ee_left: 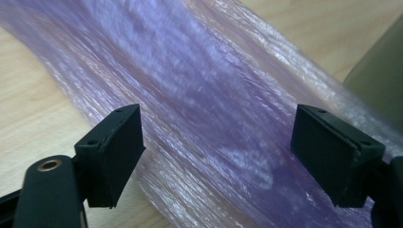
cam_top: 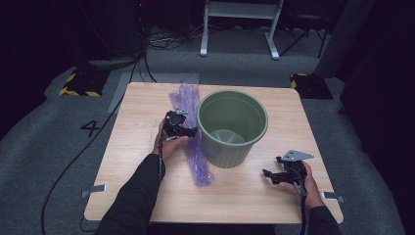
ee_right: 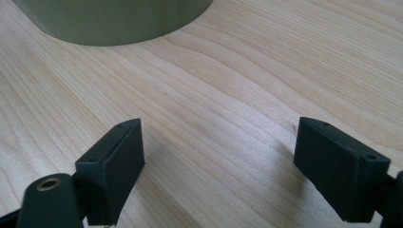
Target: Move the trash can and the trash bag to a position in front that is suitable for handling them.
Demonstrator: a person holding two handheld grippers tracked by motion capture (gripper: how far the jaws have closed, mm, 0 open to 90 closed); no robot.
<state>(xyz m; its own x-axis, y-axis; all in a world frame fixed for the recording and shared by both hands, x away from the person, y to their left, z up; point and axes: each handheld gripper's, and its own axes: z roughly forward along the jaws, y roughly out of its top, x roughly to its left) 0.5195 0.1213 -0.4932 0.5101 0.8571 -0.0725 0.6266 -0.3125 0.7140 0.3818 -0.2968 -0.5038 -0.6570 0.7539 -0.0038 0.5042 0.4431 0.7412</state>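
Left gripper [ee_left: 216, 152]: jaws spread wide, straddling the purple plastic bag [ee_left: 199, 95]. Pads sit either side of the bunched film with clear gap on both — released, not pinching anything. In the high view the same left gripper [cam_top: 188, 131] is over the bag's middle, right up against the left wall of the green bin [cam_top: 232, 128].

Right gripper [ee_right: 218, 161]: jaws also wide apart, nothing between them, just bare wood grain. It sits low over the table [ee_right: 266, 71], pointed toward the bin, whose curved base [ee_right: 119, 21] shows at the top of the right gripper view. In the high view the right gripper [cam_top: 270, 175] is near the table's front right corner, well apart from the bag, with the bin between the two.

Bag: long, crumpled, translucent purple strip lying flat on the table [cam_top: 142, 161], running from near the far edge down toward the person, just left of the bin and touching or nearly touching its side — can't tell which. Its near end [cam_top: 201, 175] lies in front of the bin's left base.

Bin: upright, ribbed outer wall, open top, roughly centre of the table. Something pale at the bottom inside, too dim to identify.

Person: dark sleeves, forearms coming in from the bottom edge, one hand on each gripper. Cables trail from both grippers; the left one runs off the table onto the grey floor.

Floor beyond: a painted "4" [cam_top: 90, 128] left of the table, yellow-black striped blocks [cam_top: 78, 84] at the far corners, white frame legs [cam_top: 240, 29] at the back.
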